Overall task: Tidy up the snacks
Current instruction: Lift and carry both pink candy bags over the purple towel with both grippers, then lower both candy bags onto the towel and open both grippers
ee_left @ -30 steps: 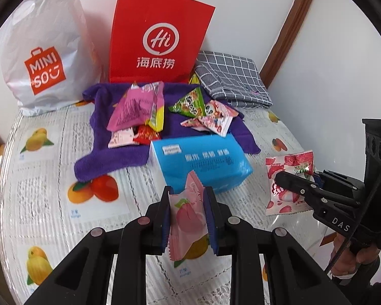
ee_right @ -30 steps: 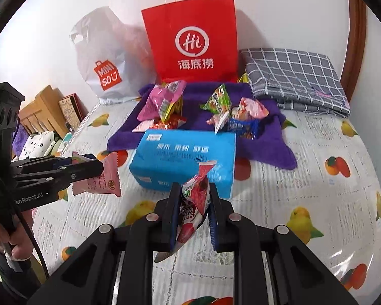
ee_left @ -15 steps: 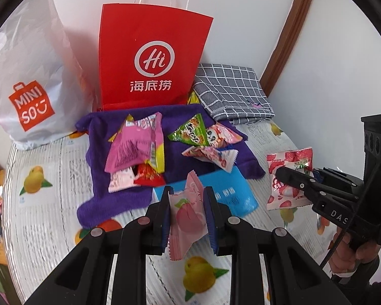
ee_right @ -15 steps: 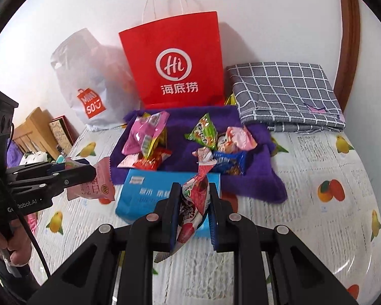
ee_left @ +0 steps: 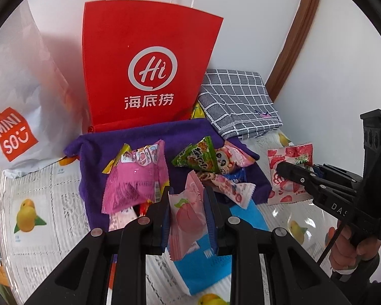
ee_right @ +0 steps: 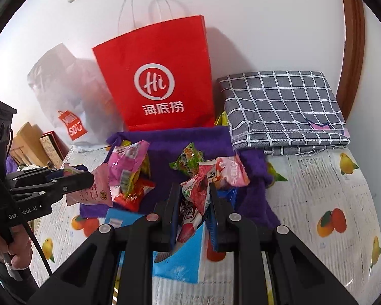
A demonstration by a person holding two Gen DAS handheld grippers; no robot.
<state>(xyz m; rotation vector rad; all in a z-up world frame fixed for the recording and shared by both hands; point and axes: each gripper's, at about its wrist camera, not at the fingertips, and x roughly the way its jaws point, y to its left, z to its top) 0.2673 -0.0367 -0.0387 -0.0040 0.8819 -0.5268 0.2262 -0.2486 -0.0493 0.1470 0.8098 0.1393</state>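
Left gripper [ee_left: 188, 211] clamps a peach packet [ee_left: 186, 218], frame bottom centre. Right gripper [ee_right: 193, 211] clamps a red packet [ee_right: 194, 203] (bottom centre). Remaining snacks [ee_left: 137, 178] lie mid-frame on purple towel [ee_left: 144, 134].

Your fingers [ee_left: 210, 213] hid most of the blue tissue pack [ee_left: 203, 267], and the white bag [ee_left: 17, 96] ran off frame.
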